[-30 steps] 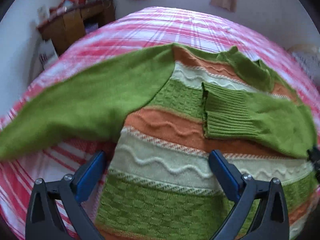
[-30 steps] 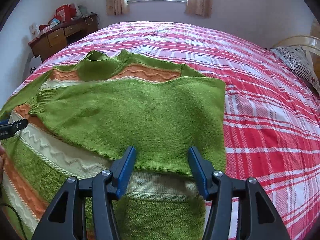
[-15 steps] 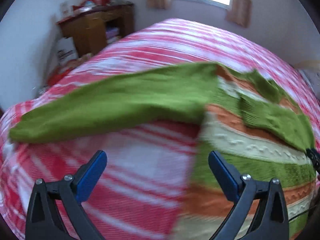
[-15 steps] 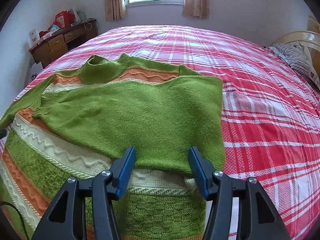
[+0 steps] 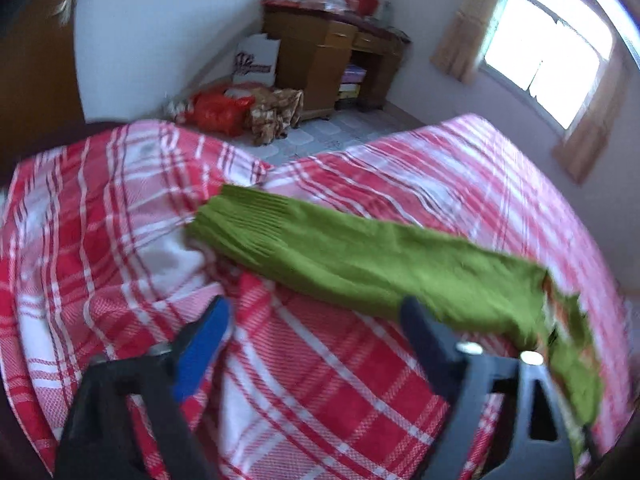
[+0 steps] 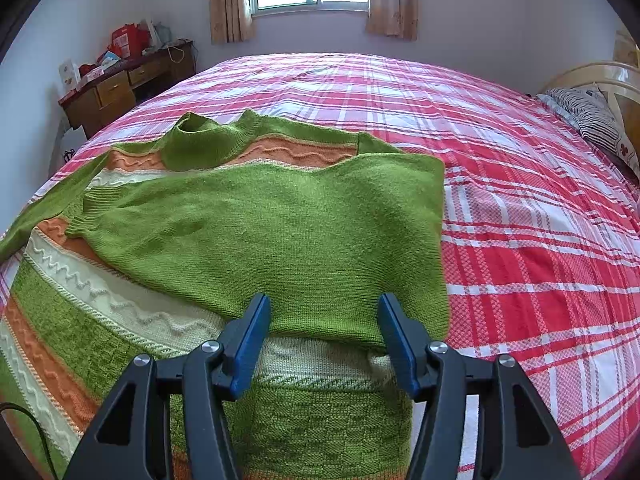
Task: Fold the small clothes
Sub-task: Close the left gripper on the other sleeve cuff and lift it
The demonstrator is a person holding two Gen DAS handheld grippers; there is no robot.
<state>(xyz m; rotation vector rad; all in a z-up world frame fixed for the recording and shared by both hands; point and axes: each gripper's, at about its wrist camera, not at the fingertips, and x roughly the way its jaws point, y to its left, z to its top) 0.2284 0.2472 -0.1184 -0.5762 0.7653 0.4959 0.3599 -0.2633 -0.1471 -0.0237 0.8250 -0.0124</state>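
Right gripper (image 6: 322,338): jaws apart above the striped sweater (image 6: 120,320), gripping nothing. One green sleeve (image 6: 260,232) lies folded across its body. Left gripper (image 5: 312,332): jaws closing, nothing between them; the other sleeve (image 5: 360,256) lies outstretched on the plaid bedspread (image 5: 100,216) toward 10 o'clock.

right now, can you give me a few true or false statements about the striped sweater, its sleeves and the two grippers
1. The green, orange and cream striped knit sweater lies on a red and white plaid bedspread. True.
2. One plain green sleeve is folded across the sweater's front. True.
3. The other green sleeve is also folded onto the body. False: it stretches out sideways over the bedspread.
4. The left gripper clamps the ribbed cuff. False: its jaws are closing with only bedspread between them.
5. The right gripper is fully shut. False: its jaws stand apart above the folded sleeve's edge.
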